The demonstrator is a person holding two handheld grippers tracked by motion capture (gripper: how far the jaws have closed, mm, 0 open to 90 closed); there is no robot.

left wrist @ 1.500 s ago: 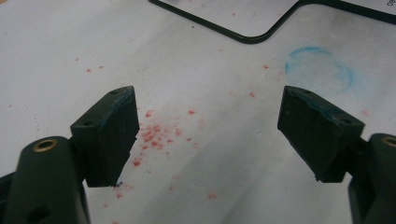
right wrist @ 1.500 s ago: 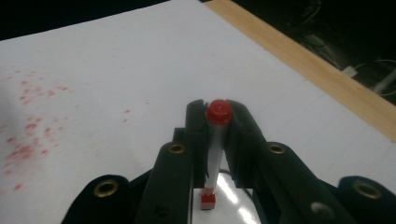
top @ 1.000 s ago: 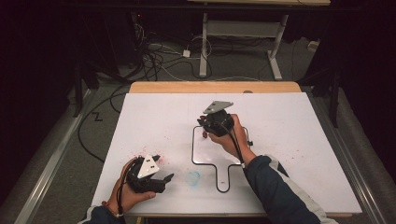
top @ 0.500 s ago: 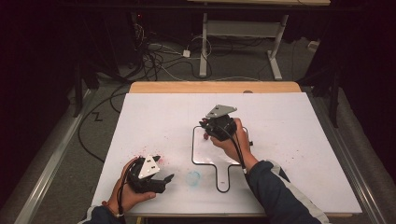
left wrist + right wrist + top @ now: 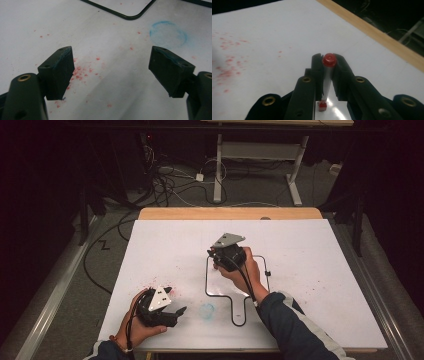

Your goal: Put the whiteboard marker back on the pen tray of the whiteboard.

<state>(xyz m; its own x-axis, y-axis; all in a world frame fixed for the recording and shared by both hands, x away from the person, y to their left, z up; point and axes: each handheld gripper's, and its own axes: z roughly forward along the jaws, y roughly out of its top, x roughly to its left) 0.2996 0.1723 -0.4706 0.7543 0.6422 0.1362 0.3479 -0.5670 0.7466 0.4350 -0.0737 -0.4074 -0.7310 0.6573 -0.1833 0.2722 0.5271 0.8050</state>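
Right gripper view: jaws clamped on a red-capped marker [image 5: 327, 75]. Best kept upright, lowered slowly onto the white sheet [image 5: 274, 30]. Left gripper [image 5: 167, 312] spread wide, holding nothing, better parked aside.

Red-capped white marker [image 5: 327, 72]; white table [image 5: 310, 265], red-speckled, perhaps ink.

The red-capped marker [image 5: 327, 75] is mostly hidden between the right gripper [image 5: 328, 65] jaws, so its barrel label cannot be read. In the high view the marker is too small to make out beneath that gripper's grey plate [image 5: 229, 240].
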